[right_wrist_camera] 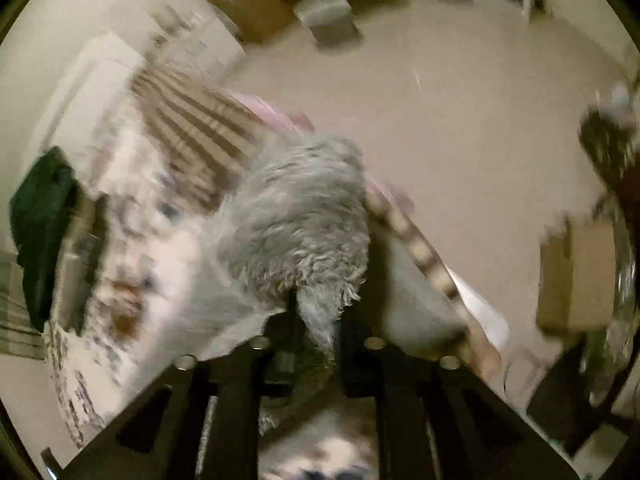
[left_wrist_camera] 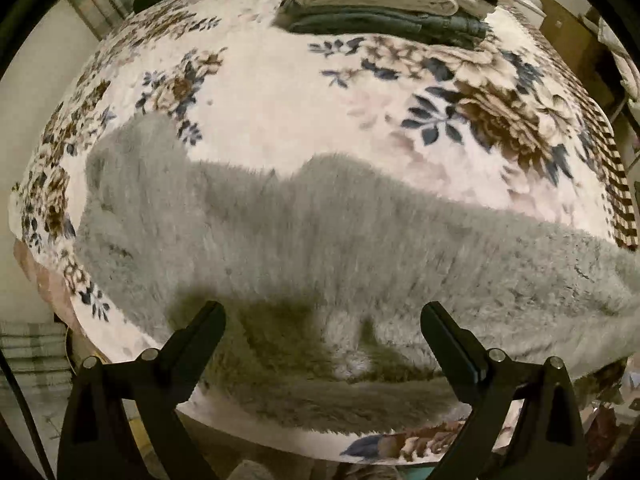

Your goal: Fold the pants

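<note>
Fuzzy grey pants (left_wrist_camera: 304, 236) lie spread across a floral blanket (left_wrist_camera: 280, 100) on the bed, reaching from the left to the right edge of the left wrist view. My left gripper (left_wrist_camera: 323, 320) is open and empty, hovering just above the near edge of the pants. My right gripper (right_wrist_camera: 316, 320) is shut on a bunched end of the grey pants (right_wrist_camera: 296, 220), held up over the bed's side. The right wrist view is blurred by motion.
A stack of folded clothes (left_wrist_camera: 392, 8), dark and cream, sits at the far side of the bed. In the right wrist view, dark clothes (right_wrist_camera: 44, 220) lie on the bed at left; cardboard boxes (right_wrist_camera: 576, 276) and floor (right_wrist_camera: 460, 140) lie beyond the bed.
</note>
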Motion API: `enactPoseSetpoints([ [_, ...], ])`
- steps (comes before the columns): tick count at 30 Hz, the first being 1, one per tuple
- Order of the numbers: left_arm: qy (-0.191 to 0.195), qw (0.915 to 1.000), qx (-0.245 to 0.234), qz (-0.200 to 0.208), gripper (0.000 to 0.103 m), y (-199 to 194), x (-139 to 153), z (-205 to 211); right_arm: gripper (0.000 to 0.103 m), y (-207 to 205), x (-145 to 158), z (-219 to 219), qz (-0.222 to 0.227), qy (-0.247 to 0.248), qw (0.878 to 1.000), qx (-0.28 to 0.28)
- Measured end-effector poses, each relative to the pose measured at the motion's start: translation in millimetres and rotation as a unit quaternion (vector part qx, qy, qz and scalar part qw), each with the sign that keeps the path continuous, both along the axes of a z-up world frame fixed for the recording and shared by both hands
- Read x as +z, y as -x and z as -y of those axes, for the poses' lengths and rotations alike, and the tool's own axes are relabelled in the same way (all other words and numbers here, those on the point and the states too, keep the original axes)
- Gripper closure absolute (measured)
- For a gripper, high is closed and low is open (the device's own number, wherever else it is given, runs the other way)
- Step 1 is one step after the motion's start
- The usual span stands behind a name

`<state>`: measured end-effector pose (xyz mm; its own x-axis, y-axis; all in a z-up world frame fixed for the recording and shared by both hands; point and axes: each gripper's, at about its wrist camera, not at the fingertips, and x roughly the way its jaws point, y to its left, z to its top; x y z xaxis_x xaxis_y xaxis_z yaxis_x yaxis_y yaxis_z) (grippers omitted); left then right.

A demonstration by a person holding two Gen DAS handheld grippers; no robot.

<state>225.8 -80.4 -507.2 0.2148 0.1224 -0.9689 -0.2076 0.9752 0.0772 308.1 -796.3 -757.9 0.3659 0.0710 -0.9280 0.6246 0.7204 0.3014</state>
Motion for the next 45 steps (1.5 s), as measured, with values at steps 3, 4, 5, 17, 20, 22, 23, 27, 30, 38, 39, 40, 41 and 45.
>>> enactPoseSetpoints([
  [3,0.008,0.9997,0.009,-0.021,0.003,4,-12,-6,0.043,25,-50,9,-0.081,-0.030,0.996,-0.019],
  [4,0.012,0.9996,0.012,-0.024,0.003,7,-14,-10,0.035,30,-49,8,-0.077,-0.030,0.996,-0.023],
  [5,0.014,0.9995,0.014,-0.025,0.003,9,-14,-14,0.027,34,-41,2,-0.075,-0.024,0.997,-0.024],
  [17,0.047,0.9895,0.136,-0.016,0.003,31,10,-174,0.014,24,32,-239,-0.090,-0.044,0.988,0.119],
  [20,0.086,0.9789,0.185,-0.010,0.003,12,17,-233,0.014,12,13,-321,-0.106,-0.096,0.978,0.155],
  [22,0.114,0.9690,0.219,-0.010,0.003,-8,19,-267,0.014,-1,2,-363,-0.113,-0.112,0.973,0.168],
  [23,0.129,0.9650,0.228,-0.010,0.004,-23,20,-280,0.014,-8,-4,-387,-0.119,-0.116,0.972,0.169],
  [27,0.165,0.9686,0.183,-0.034,0.004,-82,12,-283,0.014,-25,-20,-432,-0.137,-0.098,0.971,0.172],
  [30,0.179,0.9697,0.138,-0.094,0.004,-120,-22,-266,0.014,-35,-34,-454,-0.156,-0.079,0.969,0.177],
  [38,0.195,0.9769,0.088,0.010,0.092,-94,-7,-277,0.014,-44,-34,-473,-0.163,-0.044,0.969,0.179],
  [39,0.204,0.9737,0.089,0.049,0.092,-71,13,-285,0.014,-42,-31,-473,-0.160,-0.044,0.969,0.181],
  [40,0.204,0.9724,0.089,0.069,0.092,-53,25,-291,0.014,-38,-29,-472,-0.160,-0.044,0.969,0.183],
  [41,0.198,0.9726,0.092,0.080,0.092,-32,33,-298,0.014,-35,-28,-470,-0.162,-0.045,0.969,0.183],
  [45,0.159,0.9727,0.169,0.001,0.087,51,-7,-335,0.014,-28,-33,-469,-0.180,-0.043,0.962,0.201],
])
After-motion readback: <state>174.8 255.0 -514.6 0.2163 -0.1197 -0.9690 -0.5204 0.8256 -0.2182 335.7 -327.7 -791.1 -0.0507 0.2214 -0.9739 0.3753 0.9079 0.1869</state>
